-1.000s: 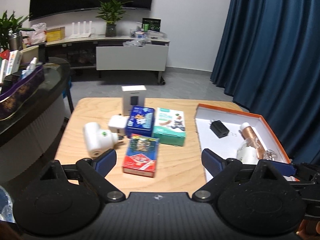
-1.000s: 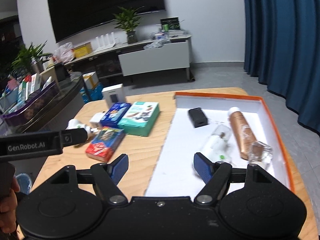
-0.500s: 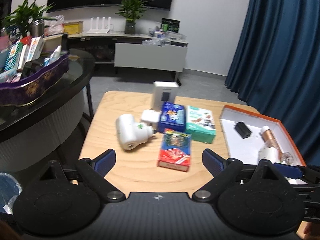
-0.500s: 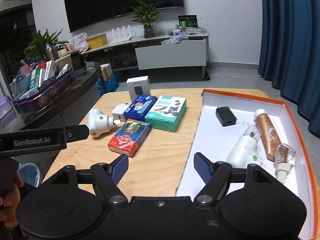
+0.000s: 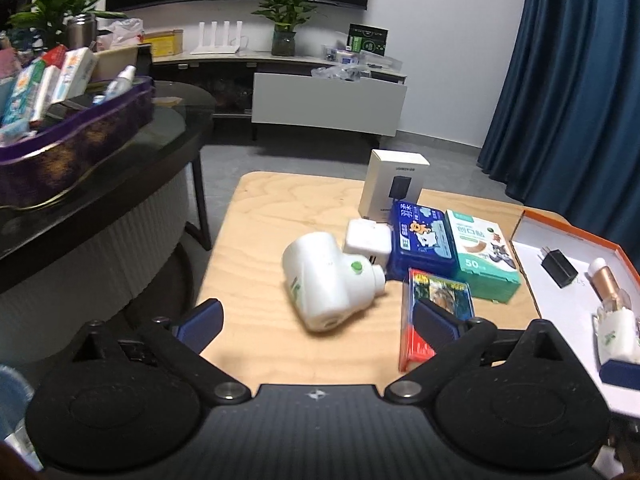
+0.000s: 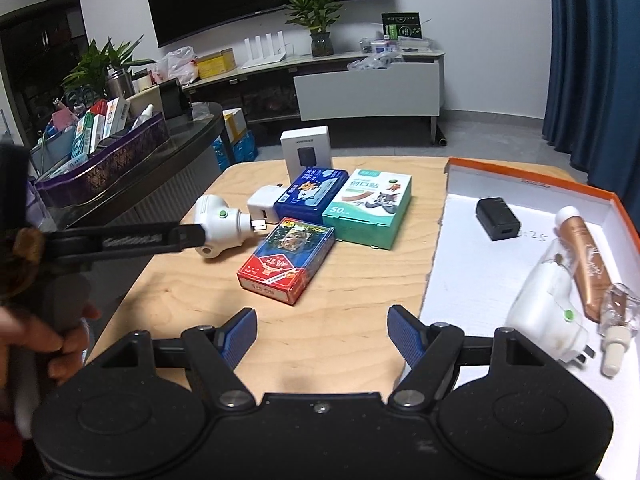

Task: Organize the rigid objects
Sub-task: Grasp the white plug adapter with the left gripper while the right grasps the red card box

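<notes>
- The orange-rimmed tray (image 6: 532,179) is serving as the landmark; it is lying at the right end of the wooden bench (image 6: 348,300) and seems to be where the sorted things are going.
- Inside the tray, four items are already lying: a black charger (image 6: 497,218) near its far wall, a copper-coloured tube (image 6: 585,255) along its right side, a white plug-in device (image 6: 548,304) touching that tube, and a small clear bottle (image 6: 618,322) at the near right.
- Left of the tray, six items are waiting on the bench: a green plaster box (image 6: 368,208) nearest it, a blue box (image 6: 312,196) just beside that, a red card box (image 6: 286,266) in front of them, a white adapter (image 6: 262,210), a white nozzle-shaped device (image 5: 328,280) farthest from the tray, and a white carton (image 6: 306,152) standing upright behind the group.
- The left claw (image 5: 318,318) is hanging wide apart and holding nothing, framing the nozzle-shaped device, which is looking like the next pick; its right finger is overlapping the red card box in view.
- The right claw (image 6: 322,336) is hovering over bare bench just left of the tray's near corner, spread wide and gripping nothing.
- By this count the job is standing a little under halfway, with every boxed item yet to go across.
</notes>
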`<state>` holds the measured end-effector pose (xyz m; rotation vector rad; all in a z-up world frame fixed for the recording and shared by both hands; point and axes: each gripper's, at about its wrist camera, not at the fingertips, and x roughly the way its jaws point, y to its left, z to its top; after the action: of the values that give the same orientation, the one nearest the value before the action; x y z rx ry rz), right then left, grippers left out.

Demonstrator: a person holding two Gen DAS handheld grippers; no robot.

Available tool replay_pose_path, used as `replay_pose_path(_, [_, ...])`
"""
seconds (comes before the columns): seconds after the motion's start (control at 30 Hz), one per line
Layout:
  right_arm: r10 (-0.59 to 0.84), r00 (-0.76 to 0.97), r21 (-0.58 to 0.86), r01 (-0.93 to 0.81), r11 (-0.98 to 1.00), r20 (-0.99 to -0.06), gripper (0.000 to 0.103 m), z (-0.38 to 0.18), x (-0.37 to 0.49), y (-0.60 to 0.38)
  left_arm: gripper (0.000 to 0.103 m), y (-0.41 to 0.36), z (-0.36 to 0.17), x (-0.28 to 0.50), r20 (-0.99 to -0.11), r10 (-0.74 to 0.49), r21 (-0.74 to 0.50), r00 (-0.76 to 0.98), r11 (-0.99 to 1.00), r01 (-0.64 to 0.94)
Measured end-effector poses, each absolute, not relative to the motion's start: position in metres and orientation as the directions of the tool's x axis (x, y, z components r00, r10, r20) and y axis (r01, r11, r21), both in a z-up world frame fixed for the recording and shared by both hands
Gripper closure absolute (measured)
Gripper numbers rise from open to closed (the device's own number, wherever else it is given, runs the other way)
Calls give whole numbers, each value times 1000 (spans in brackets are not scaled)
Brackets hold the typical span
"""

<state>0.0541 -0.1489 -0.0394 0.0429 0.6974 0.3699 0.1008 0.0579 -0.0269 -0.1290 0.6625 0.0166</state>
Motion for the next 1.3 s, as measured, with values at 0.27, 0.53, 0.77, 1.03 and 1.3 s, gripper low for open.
replay_pose_path(0.27, [379,680,174,-352,920,-628,18,-46,77,-133,0,55,-47,140,-642,-33,-85,766,996,-29])
replay_pose_path(0.53, [386,660,185,-355,916,-645,18,-56,102,-114,21,58,-60,151,-631,-59,-49,774,998,36])
replay_pose_path(0.77, [388,649,216,-332,918,-654,18,-65,122,-90,22,66,-52,141,-615,-43,-50,787,999,15])
replay_pose_path(1.03, [261,682,152,-216,964,-683,15,-83,155,-55,22,86,-35,132,-596,-1,-85,803,995,-62])
replay_pose_path(1.3, [236,708,121,-210,970,-665,31,-83,147,-62,22,74,-31,120,-593,-16,-104,805,993,-57])
